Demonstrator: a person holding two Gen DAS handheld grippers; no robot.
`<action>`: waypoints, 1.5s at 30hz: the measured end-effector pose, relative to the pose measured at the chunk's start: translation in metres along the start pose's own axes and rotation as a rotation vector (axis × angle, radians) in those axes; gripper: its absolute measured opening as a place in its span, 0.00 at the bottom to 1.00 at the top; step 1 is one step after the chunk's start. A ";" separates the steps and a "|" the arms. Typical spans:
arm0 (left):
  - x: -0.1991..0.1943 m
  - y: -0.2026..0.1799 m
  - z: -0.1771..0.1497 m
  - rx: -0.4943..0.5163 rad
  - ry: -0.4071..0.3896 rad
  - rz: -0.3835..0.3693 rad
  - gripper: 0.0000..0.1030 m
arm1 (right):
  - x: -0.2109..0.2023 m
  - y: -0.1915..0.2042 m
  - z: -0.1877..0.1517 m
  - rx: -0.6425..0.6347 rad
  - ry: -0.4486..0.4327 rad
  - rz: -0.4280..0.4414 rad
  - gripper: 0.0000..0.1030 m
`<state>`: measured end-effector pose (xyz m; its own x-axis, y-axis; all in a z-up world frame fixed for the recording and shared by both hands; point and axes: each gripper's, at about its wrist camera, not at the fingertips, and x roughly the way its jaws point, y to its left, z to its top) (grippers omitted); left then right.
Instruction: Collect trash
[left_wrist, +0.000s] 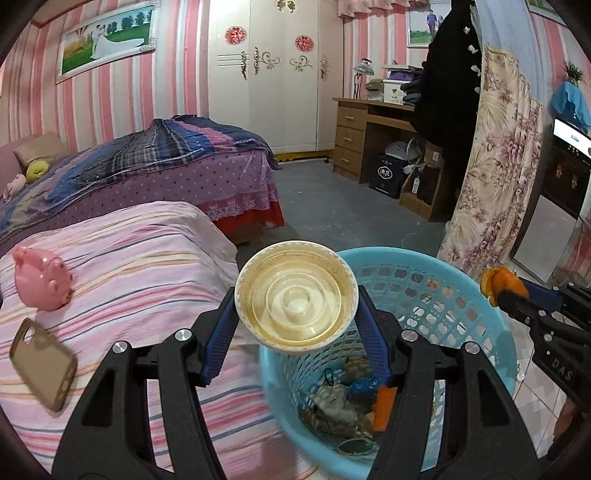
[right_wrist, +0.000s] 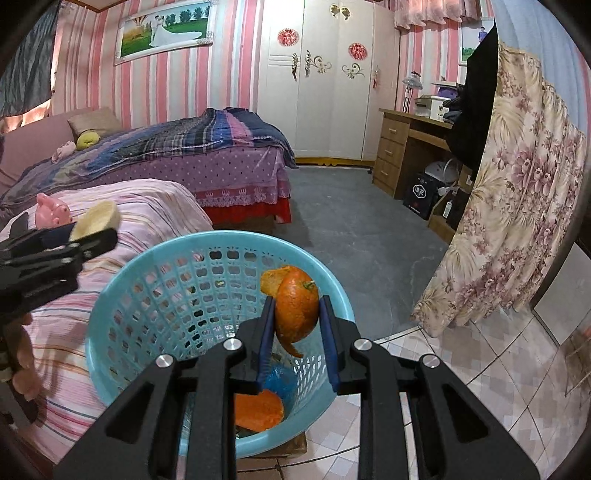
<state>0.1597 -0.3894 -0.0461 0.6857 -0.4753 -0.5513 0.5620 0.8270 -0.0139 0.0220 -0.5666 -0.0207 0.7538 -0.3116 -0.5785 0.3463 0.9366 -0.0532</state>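
A round cream lid (left_wrist: 296, 295) is being squeezed by the left gripper (left_wrist: 297, 325), right at the rim of the blue basket (left_wrist: 461, 280). An orange peel (right_wrist: 296, 310) is being pinched by the right gripper (right_wrist: 297, 332) over the same basket. More trash (left_wrist: 343, 410) is lying inside. A pink pig toy (left_wrist: 42, 280) and a phone case (left_wrist: 42, 365) are resting on the striped bed (left_wrist: 147, 258) beside it.

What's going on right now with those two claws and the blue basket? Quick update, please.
Left gripper clamped on a cream plastic lid. Right gripper clamped on orange peel. Both over the blue basket, trash already inside. Nothing blocking the drop.
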 end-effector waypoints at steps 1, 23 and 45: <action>0.002 -0.002 0.000 0.000 0.003 -0.003 0.59 | 0.001 0.001 0.000 0.001 0.002 -0.001 0.24; -0.053 0.074 -0.003 -0.035 -0.071 0.176 0.94 | 0.017 0.036 0.009 0.044 -0.041 0.009 0.85; -0.234 0.198 -0.092 -0.180 -0.141 0.436 0.95 | -0.067 0.154 0.002 -0.120 -0.111 0.060 0.95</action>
<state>0.0680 -0.0868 0.0029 0.9020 -0.0989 -0.4202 0.1282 0.9909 0.0419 0.0260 -0.4018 0.0111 0.8303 -0.2642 -0.4906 0.2350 0.9644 -0.1216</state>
